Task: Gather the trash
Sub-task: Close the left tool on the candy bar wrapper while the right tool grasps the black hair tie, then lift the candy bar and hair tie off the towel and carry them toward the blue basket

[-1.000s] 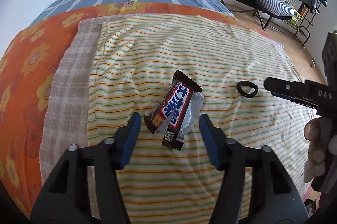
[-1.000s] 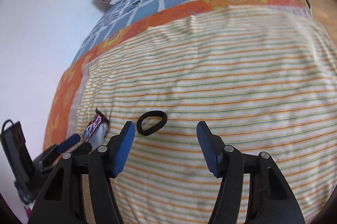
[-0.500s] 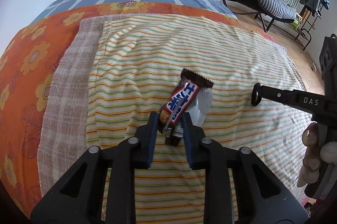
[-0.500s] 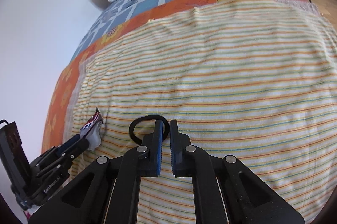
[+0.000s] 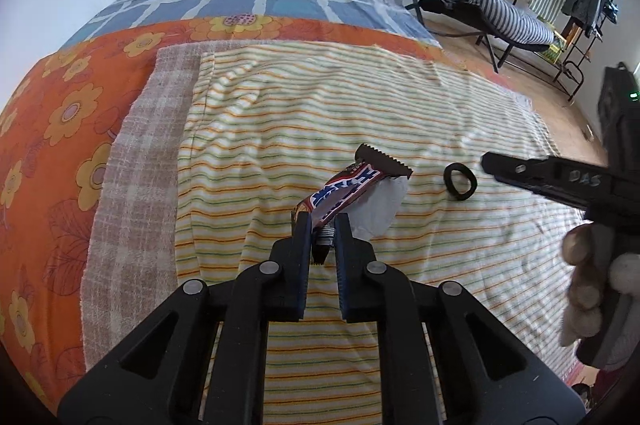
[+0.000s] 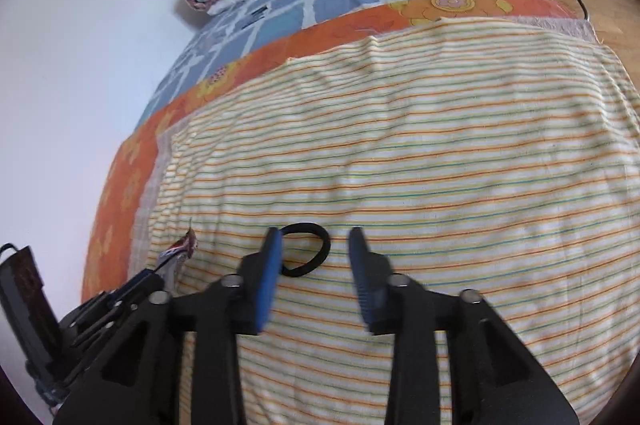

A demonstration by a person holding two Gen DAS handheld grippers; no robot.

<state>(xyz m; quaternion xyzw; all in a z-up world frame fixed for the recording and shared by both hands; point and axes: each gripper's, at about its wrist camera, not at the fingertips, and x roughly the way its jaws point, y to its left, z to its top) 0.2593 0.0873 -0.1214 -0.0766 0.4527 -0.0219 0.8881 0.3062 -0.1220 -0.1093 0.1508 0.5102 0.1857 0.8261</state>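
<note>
With the left gripper (image 5: 322, 231) clamped on the candy wrapper (image 5: 347, 192) just left of the black hair tie (image 6: 305, 249), the right gripper (image 6: 316, 267), jaws reopening and empty, should straddle one strand of that tie lying on the striped sheet (image 6: 440, 153) before closing

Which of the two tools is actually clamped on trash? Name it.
The left tool: it is shut on the candy wrapper. The right tool has just been opening, and the black hair tie lies loose on the striped cloth.
</note>
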